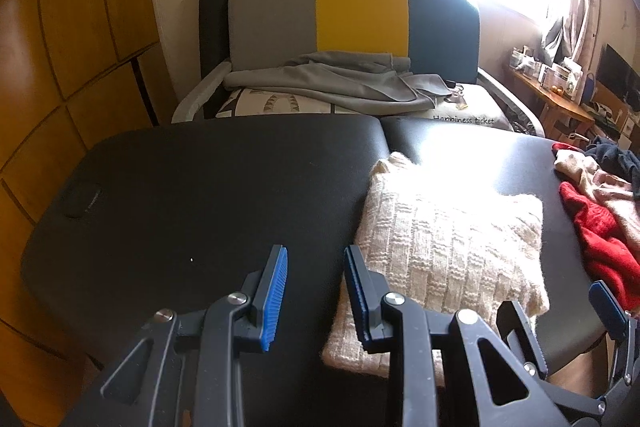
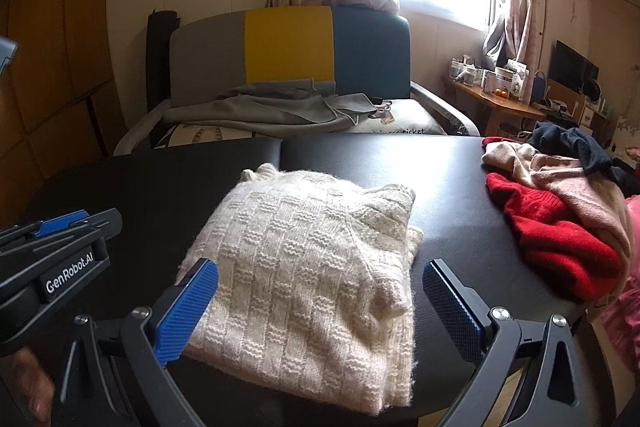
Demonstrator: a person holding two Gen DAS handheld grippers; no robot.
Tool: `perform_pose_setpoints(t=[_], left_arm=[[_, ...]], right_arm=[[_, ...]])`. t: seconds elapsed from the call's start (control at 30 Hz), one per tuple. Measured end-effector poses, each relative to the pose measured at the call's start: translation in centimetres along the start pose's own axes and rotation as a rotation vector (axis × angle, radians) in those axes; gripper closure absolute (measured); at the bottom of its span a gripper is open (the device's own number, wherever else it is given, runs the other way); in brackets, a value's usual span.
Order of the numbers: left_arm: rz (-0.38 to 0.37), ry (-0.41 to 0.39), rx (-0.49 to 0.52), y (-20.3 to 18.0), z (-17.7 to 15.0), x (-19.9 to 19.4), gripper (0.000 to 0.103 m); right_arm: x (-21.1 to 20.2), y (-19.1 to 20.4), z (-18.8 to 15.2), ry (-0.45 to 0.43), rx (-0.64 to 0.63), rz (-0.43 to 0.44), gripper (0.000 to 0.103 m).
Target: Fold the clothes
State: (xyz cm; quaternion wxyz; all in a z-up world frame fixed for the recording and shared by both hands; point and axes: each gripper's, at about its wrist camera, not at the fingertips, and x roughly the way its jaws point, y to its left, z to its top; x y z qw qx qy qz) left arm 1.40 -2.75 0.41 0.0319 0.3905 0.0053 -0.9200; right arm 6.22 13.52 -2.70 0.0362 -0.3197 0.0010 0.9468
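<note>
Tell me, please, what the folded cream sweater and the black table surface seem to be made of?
The cream sweater looks like thick knitted yarn, perhaps wool or acrylic: a raised basket-weave block pattern and fuzzy fibres along its edges show. The black table surface looks like padded vinyl or faux leather with a semi-gloss finish: it reflects the window light softly and has a seam down the middle. The exact material cannot be confirmed.

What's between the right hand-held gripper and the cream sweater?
Nothing visible. The right hand-held gripper is open, with the folded cream sweater lying directly ahead between its fingers on the black table. The pile of unfolded clothes sits off to the right, apart from it.
</note>
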Motion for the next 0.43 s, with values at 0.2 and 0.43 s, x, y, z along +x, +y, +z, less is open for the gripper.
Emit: perform_pose_setpoints(t=[0.2, 0.43], left_arm=[[0.015, -0.065, -0.022, 0.5, 0.1, -1.0, 0.073], [0.023, -0.135, 0.004, 0.4, 0.2, -2.3, 0.074]], right_arm=[[0.2, 0.0, -0.1, 0.003, -0.007, -0.008, 0.0], [0.5, -0.2, -0.3, 0.009, -0.01, -0.017, 0.0]])
